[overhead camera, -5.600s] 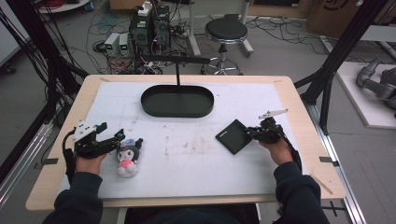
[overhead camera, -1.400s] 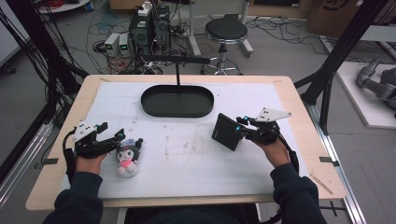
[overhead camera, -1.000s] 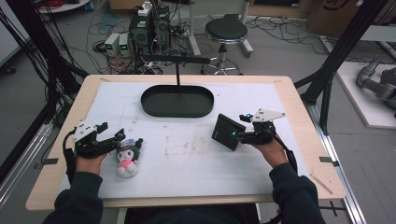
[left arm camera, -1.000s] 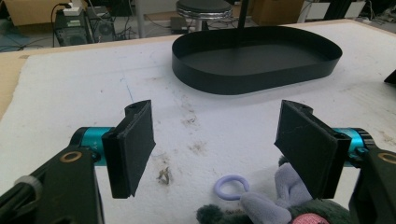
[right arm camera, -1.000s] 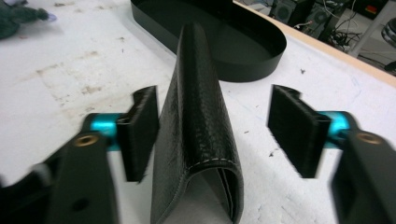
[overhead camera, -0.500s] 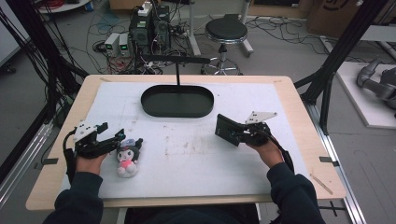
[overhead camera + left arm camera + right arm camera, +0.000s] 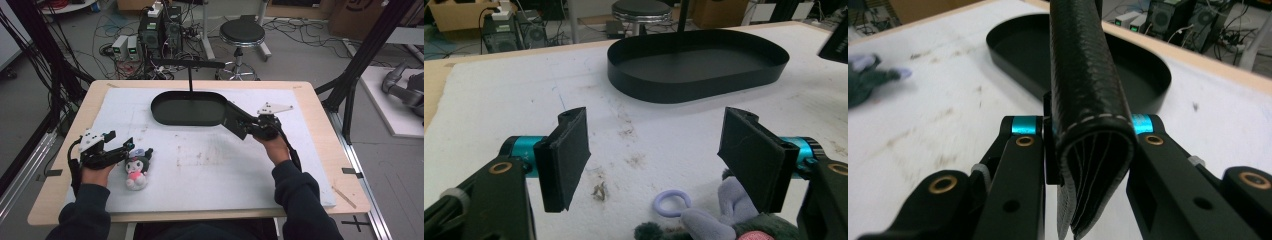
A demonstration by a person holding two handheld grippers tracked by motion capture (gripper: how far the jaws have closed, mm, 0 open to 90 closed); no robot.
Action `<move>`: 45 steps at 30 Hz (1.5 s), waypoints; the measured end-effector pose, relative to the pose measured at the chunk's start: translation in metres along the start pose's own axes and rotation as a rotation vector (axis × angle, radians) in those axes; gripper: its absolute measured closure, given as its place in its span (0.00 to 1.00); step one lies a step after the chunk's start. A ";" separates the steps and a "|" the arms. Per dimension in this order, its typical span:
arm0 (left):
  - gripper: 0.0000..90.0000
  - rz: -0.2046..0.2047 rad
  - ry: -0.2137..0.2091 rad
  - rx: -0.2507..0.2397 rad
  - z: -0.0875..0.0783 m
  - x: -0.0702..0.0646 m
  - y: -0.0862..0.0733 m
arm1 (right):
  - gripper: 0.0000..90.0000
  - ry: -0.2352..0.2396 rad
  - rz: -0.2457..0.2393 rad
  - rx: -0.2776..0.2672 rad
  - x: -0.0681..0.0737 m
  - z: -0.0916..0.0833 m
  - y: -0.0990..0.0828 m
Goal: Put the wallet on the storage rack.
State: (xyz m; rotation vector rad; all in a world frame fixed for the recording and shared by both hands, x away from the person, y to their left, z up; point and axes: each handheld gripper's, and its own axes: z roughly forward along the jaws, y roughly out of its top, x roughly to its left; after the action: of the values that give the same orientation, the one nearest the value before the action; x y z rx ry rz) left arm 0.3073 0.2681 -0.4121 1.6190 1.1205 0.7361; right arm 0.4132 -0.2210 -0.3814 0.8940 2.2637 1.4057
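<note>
Right gripper [image 7: 248,128] has a black leather wallet [image 7: 235,121] clamped between its jaws. Its jaws have just been closing, and in the right gripper view I see the folded wallet [image 7: 1088,100] pinched edge-on, stitched seam facing me, jaws tight on both faces. In the high view I have the wallet lifted off the mat and tilted, its far corner at the right end of the black oval tray [image 7: 165,107], just over the rim there. The tray [image 7: 1013,45] lies straight ahead past the wallet in the right gripper view, on the white mat [image 7: 210,165] that covers the wooden table [image 7: 60,200]. Left gripper [image 7: 125,149] rests low at the near left of the mat, jaws parted to a middling gap with nothing pressed between them. In the left gripper view its pads [image 7: 569,155] stand apart with bare mat between them, the tray [image 7: 644,82] well ahead. A small plush toy [image 7: 136,167] with a dark head and pink body lies on the mat just beside the left gripper's tips; the left gripper view shows the toy's grey ear and a lilac ring [image 7: 672,203] at the bottom, below the right-hand pad, though I cannot tell if pad and toy touch. Plush toy and wallet are well apart.
</note>
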 end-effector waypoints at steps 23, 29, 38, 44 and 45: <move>0.31 0.016 0.001 -0.032 0.000 0.003 0.001 | 0.86 -0.049 0.150 -0.051 0.007 0.133 0.055; 0.31 0.012 0.001 -0.035 0.001 0.003 0.001 | 0.86 -0.072 0.208 -0.016 0.004 0.156 0.043; 0.32 0.017 0.003 -0.030 0.000 0.003 0.000 | 0.66 -0.132 0.205 0.012 0.004 0.162 0.037; 0.32 0.019 0.006 -0.026 0.001 0.002 0.000 | 0.52 -0.241 0.161 0.092 -0.005 0.154 0.037; 0.32 0.019 0.005 -0.027 0.001 0.002 0.000 | 0.51 -0.259 0.140 0.109 -0.006 0.153 0.037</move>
State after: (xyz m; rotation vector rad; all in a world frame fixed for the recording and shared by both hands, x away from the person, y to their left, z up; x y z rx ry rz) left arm 0.3093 0.2693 -0.4123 1.6081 1.0952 0.7648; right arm 0.5174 -0.1095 -0.4190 1.2155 2.1315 1.1519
